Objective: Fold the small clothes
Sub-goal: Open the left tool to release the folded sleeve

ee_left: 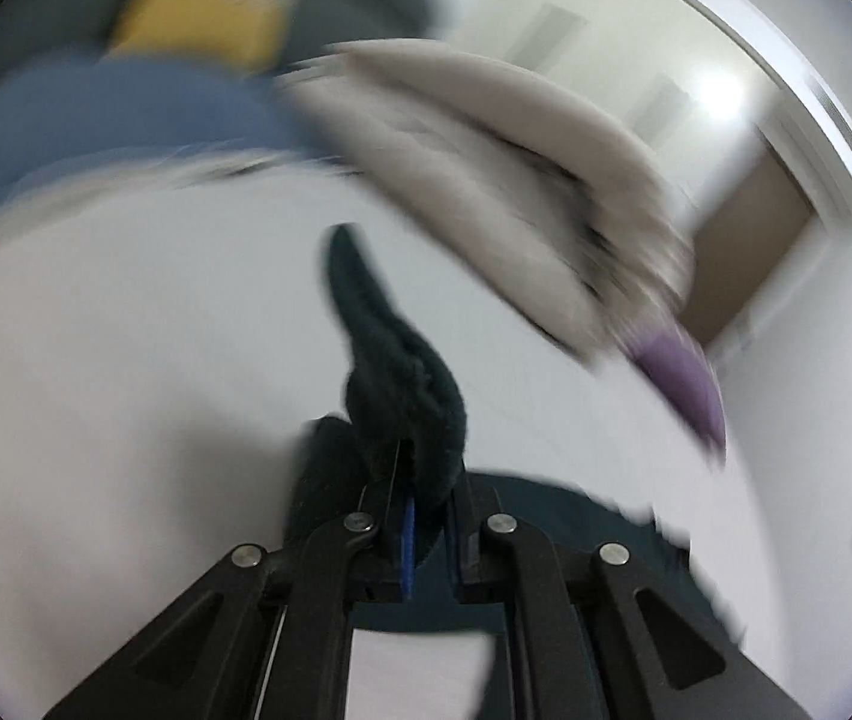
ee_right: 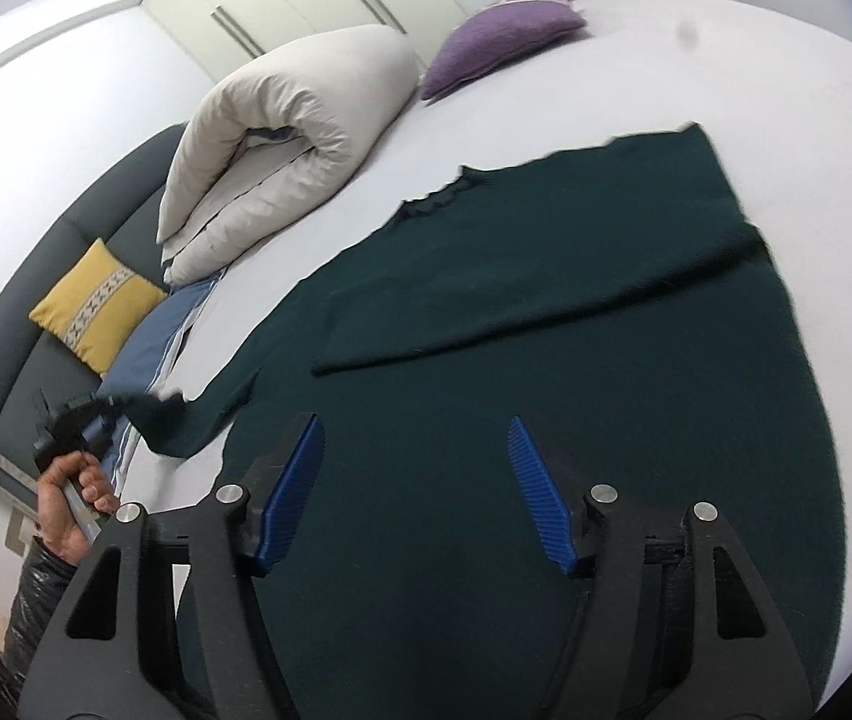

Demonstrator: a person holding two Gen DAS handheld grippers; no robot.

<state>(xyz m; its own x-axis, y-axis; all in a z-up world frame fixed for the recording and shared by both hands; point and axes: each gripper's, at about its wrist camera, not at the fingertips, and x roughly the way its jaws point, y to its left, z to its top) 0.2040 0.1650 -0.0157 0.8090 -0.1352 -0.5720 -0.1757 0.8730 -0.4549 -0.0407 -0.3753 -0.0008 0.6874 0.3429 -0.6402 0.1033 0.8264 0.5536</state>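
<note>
A dark green knitted sweater (ee_right: 546, 420) is seen spread on a white bedsheet (ee_right: 756, 78), body flat, one sleeve (ee_right: 546, 306) already laid diagonally across the chest. The other sleeve end (ee_left: 402, 384) is clamped in the left gripper (ee_left: 420, 516), jaws closed on a bunched wad of knit; in the right wrist view that gripper (ee_right: 75, 420) is seen off the sweater's left edge, held by the person's hand (ee_right: 66, 510), with the cuff lifted from the sheet. The right gripper (ee_right: 414, 492) is held above the lower body panel, blue ribbed fingers (ee_right: 297, 492) spread apart, nothing between them.

The left wrist view is heavily motion-blurred; detail of the grip cannot be resolved beyond the fabric being between the jaws.

Step judged: second sleeve fold-in.

Risks noted:
- The body panel is not pinned by the right gripper, so a sleeve pull could drag or wrinkle the whole garment on the smooth sheet.
- Only a bunched cuff is gripped; slippage of the fuzzy knit is possible under a fast swing.
- A twisted sleeve may be laid down, giving an uneven fold.
- A rolled beige duvet (ee_right: 282, 138) and a yellow cushion (ee_right: 99, 303) lie near the left gripper; snagging is possible on a wide arc.
</note>
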